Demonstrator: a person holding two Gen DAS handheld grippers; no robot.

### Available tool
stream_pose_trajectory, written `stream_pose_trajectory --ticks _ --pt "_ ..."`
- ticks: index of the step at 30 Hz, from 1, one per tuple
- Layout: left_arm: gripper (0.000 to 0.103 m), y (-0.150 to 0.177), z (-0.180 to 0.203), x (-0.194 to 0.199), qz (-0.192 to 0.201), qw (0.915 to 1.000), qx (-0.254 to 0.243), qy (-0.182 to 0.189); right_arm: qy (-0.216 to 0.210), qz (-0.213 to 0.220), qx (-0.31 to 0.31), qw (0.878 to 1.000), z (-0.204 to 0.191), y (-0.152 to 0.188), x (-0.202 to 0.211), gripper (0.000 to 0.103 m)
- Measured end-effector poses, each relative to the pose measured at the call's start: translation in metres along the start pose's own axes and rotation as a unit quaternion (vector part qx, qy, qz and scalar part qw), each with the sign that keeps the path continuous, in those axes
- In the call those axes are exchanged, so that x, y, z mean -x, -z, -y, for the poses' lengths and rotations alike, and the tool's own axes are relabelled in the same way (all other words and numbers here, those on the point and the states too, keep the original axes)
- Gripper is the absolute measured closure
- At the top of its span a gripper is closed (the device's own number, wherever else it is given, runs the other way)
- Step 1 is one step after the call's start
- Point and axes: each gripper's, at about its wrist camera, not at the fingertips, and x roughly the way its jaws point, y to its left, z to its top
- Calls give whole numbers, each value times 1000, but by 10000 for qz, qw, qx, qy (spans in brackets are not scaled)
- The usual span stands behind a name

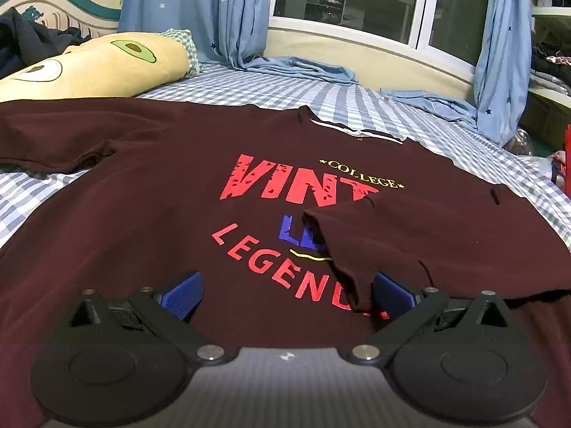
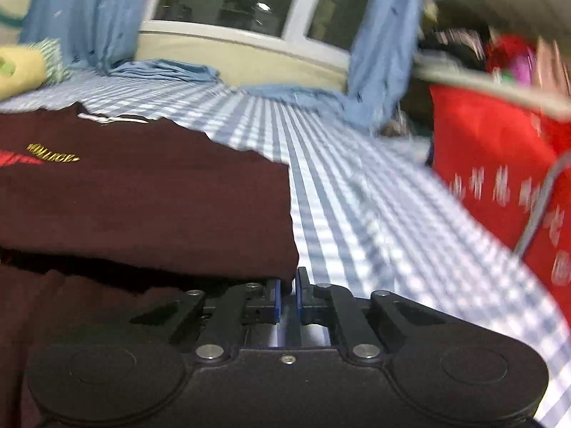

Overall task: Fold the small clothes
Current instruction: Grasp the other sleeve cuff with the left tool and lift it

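One dark red shirt (image 1: 150, 221) is spread on the checked bed (image 1: 374, 107).
One sleeve (image 1: 360, 246) is folded over the print, where "COLLEGE", "VINT" and "LEGEND" can be read. One pillow (image 1: 96, 67) is seen behind. The left gripper (image 1: 285, 292) is spread wide over the shirt. The right gripper (image 2: 288, 287) is pressed together at the shirt's edge.

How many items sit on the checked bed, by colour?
Maroon: 1, the maroon cotton T-shirt with red lettering
Yellow: 1, the long yellow avocado-print pillow
Dark: 1, a heap of dark navy clothing by the headboard
Total: 3 on the blue-and-white checked bedsheet
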Motion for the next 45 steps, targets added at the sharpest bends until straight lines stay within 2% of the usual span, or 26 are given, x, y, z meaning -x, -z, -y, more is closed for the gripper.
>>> stream_pose_trajectory --ticks 5,7,11,13,16,20,22,24,28,30,32,34,38,42,45 --pt "0 0 0 -1 -7 10000 0 1 -30 35 -40 10000 -1 1 5 96" --pt "0 0 0 -1 -2 10000 9 10 -59 56 -206 9998 3 3 13 83" --pt "1 -2 -1 0 -6 10000 26 55 -98 114 -293 9995 9 10 35 69" --pt "1 -4 -1 4 -15 9999 -10 147 -133 136 -331 9993 10 13 48 47" --pt "1 -10 -6 15 -159 9996 -75 226 -145 309 -324 9989 11 13 72 26" --pt "1 -20 -31 47 48 9995 187 249 -367 514 -491 9968 10 10 99 9" --pt "1 -25 -52 64 225 9993 264 109 -611 662 -627 9940 7 8 112 1" --pt "1 -29 -81 77 385 9984 375 -146 -877 795 -749 9901 0 6 124 1" --pt "1 -25 -158 96 470 9913 741 -982 -1320 873 -1045 9819 -22 11 143 1" --pt "1 -22 -198 102 510 9836 990 -1418 -1580 889 -1115 9771 -37 17 149 1" --pt "1 -22 -238 107 604 9724 1282 -1851 -1750 852 -1096 9747 -55 23 151 1" --pt "1 -26 -269 113 771 9617 1541 -2132 -1842 798 -970 9748 -72 24 149 1" --pt "1 -43 -320 119 1269 9443 1980 -2301 -1932 775 -653 9759 -102 24 145 1" --pt "1 -64 -358 113 1588 9351 2334 -2143 -1982 753 -555 9757 -116 26 138 1" --pt "1 -80 -380 100 1646 9298 2650 -1955 -1991 635 -616 9760 -119 28 131 1"
